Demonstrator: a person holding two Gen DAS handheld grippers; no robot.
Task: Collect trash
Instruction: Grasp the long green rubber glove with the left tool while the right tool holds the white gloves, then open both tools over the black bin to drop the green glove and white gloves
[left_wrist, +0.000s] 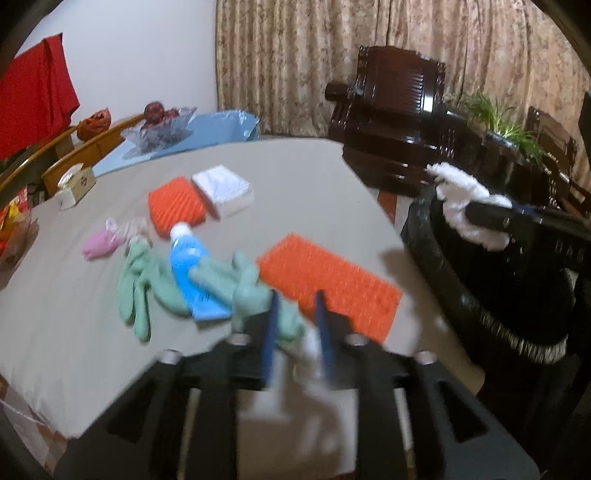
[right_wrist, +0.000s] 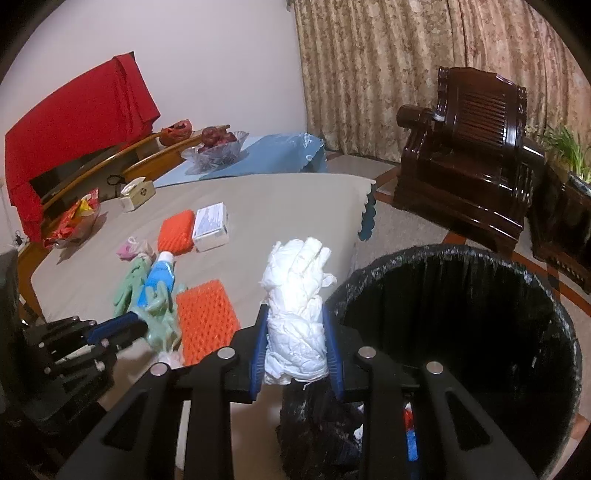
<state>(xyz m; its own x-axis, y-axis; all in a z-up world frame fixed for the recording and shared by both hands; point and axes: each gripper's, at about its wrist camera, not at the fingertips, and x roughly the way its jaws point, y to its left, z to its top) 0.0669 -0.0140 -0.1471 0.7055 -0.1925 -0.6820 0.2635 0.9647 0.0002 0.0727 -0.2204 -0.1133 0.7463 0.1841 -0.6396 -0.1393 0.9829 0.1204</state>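
My right gripper (right_wrist: 295, 314) is shut on a crumpled white wad (right_wrist: 297, 314) that sticks up between its blue fingers. It hovers at the near-left rim of the black-lined trash bin (right_wrist: 517, 266), beside the table. The left wrist view shows that wad (left_wrist: 465, 199) above the bin (left_wrist: 443, 258). My left gripper (left_wrist: 295, 299) is low over the table's near edge, jaws apart. The end of a green glove (left_wrist: 240, 284) lies between its fingers, with a gap on the right. Blur hides finer contact. A second green glove (left_wrist: 140, 288) and a blue tube (left_wrist: 192, 273) lie beside it.
On the grey table (left_wrist: 314, 177) lie two orange ribbed mats (left_wrist: 328, 291) (left_wrist: 177, 206), a white box (left_wrist: 225, 188), a pink scrap (left_wrist: 103, 243) and a tissue box (left_wrist: 77, 184). A white scrap (right_wrist: 170, 356) lies by the near mat. A dark wooden armchair (right_wrist: 469, 155) stands behind the bin.
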